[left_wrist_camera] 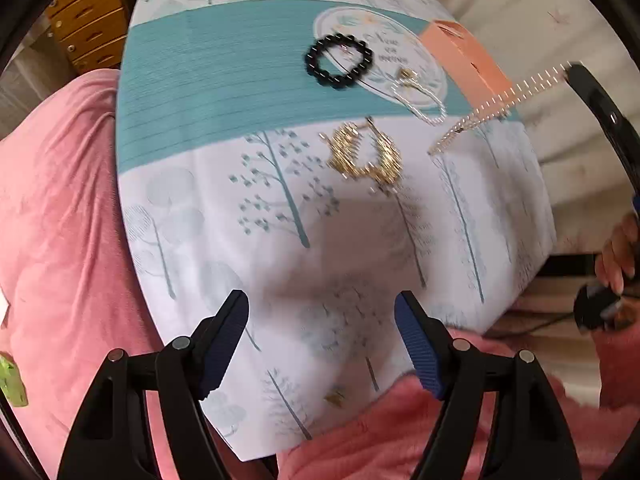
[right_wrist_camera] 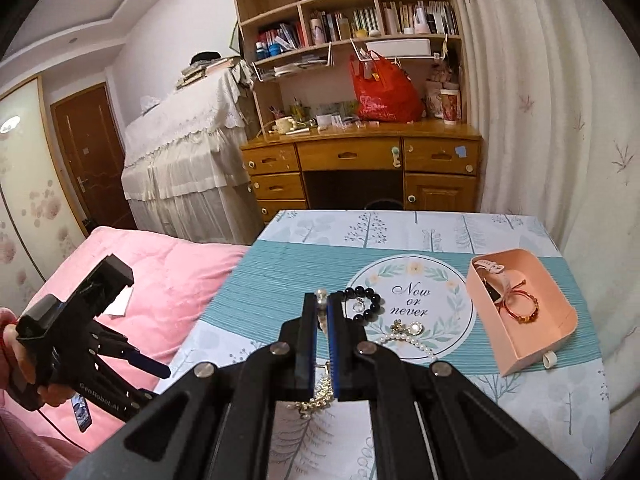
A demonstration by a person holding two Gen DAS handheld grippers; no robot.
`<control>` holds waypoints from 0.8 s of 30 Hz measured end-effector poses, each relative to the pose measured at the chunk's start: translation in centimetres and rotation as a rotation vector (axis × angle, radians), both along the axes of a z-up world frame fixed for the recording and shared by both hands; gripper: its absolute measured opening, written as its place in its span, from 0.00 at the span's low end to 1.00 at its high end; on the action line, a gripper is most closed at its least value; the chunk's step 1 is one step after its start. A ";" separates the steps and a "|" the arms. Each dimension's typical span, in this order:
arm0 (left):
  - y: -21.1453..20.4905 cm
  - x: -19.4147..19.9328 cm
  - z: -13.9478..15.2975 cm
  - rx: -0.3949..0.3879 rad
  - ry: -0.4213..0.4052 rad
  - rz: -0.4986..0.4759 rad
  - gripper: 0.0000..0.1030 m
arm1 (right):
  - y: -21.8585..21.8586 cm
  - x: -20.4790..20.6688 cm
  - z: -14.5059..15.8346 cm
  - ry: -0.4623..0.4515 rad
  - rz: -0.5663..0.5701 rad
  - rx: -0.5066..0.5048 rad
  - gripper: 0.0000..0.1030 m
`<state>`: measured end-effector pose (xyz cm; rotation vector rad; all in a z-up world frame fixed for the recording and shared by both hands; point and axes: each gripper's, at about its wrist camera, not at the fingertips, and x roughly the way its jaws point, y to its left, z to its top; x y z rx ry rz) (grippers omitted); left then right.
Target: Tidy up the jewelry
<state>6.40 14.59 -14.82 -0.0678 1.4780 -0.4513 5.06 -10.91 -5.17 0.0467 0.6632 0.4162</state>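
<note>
Left wrist view: the left gripper (left_wrist_camera: 320, 344) hangs with its blue-padded jaws spread wide and nothing between them, above the tree-printed white and teal tablecloth (left_wrist_camera: 224, 92); ahead lie a black beaded bracelet (left_wrist_camera: 339, 62), a white pearl strand with a small gold charm (left_wrist_camera: 420, 96) and a heap of gold chain (left_wrist_camera: 366, 156); a thin gold and silver chain (left_wrist_camera: 492, 110), blurred, stretches taut from the cloth up toward the right gripper's black finger (left_wrist_camera: 600, 112) at the frame's edge; a small gold piece (left_wrist_camera: 335, 396) sits near the cloth's close edge; the open salmon-pink plastic drawer box (left_wrist_camera: 464, 56) stands beyond.

Right wrist view: the right gripper (right_wrist_camera: 322, 344) is clamped nearly closed on the thin chain (right_wrist_camera: 316, 398), which dangles below the pads, a pearl-like bead showing at the tips; the step in hand appears to be lifting this chain clear; the next move likely calls for carrying it rightward over the pink box (right_wrist_camera: 556, 280) and letting go without snagging the pearl strand (right_wrist_camera: 404, 338); the box already holds a pink-strapped watch (right_wrist_camera: 494, 270) and a red cord bangle with amber beads (right_wrist_camera: 520, 306); the bracelet (right_wrist_camera: 366, 302) waits on the cloth.
</note>
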 end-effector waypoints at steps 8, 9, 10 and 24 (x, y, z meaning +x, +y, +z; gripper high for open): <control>-0.5 -4.8 -1.4 -0.003 0.012 -0.079 0.71 | -0.6 -1.5 -0.1 0.015 0.010 0.002 0.04; -0.6 -5.3 -1.5 0.003 0.009 -0.095 0.71 | -0.7 -1.7 -0.2 0.017 0.014 0.000 0.04; -0.7 -6.0 -1.7 0.011 0.004 -0.116 0.71 | -0.8 -2.0 -0.2 0.017 0.016 -0.004 0.04; -0.7 -10.7 -6.2 0.027 0.019 -0.156 0.50 | -2.0 -4.4 -0.1 0.033 -0.028 -0.028 0.04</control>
